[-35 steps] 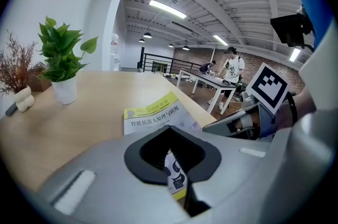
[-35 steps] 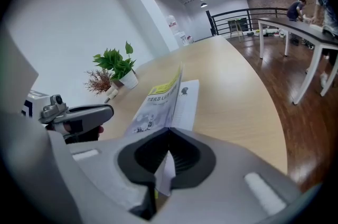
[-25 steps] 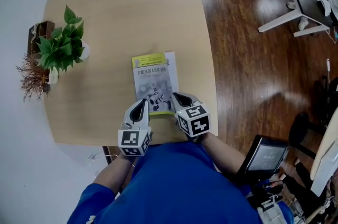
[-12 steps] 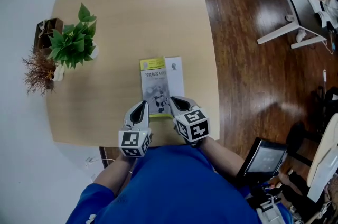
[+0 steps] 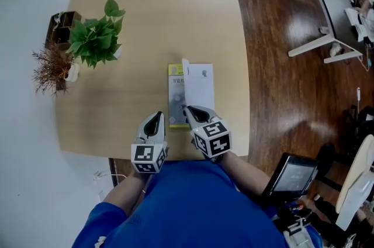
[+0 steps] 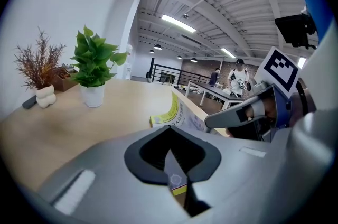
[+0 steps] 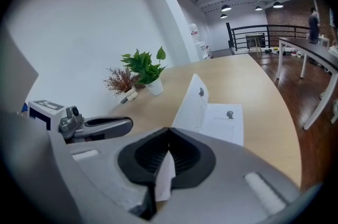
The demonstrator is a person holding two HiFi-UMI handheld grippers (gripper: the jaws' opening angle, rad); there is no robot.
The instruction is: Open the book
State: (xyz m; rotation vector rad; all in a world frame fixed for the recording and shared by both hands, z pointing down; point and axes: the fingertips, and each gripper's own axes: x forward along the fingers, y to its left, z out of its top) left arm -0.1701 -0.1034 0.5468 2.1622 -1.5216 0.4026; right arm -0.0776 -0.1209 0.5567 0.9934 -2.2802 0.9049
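Observation:
A book with a yellow-topped cover lies near the front of the wooden table. Its cover stands up steeply, hinged on the left. White inner pages with a small portrait show to the right. My right gripper is shut on the near edge of the raised cover, and white paper shows between its jaws. My left gripper is shut on the book's near left corner. A strip with a logo and a yellow band sits between its jaws.
A green potted plant and a dried sprig in a small vase stand at the table's left, beside a dark box. The table's right edge drops to a wooden floor. White desk legs stand far right.
The cover has risen from flat on the book to steeply upright, baring white pages on the right. Both grippers have shifted slightly with it, the right one upward.

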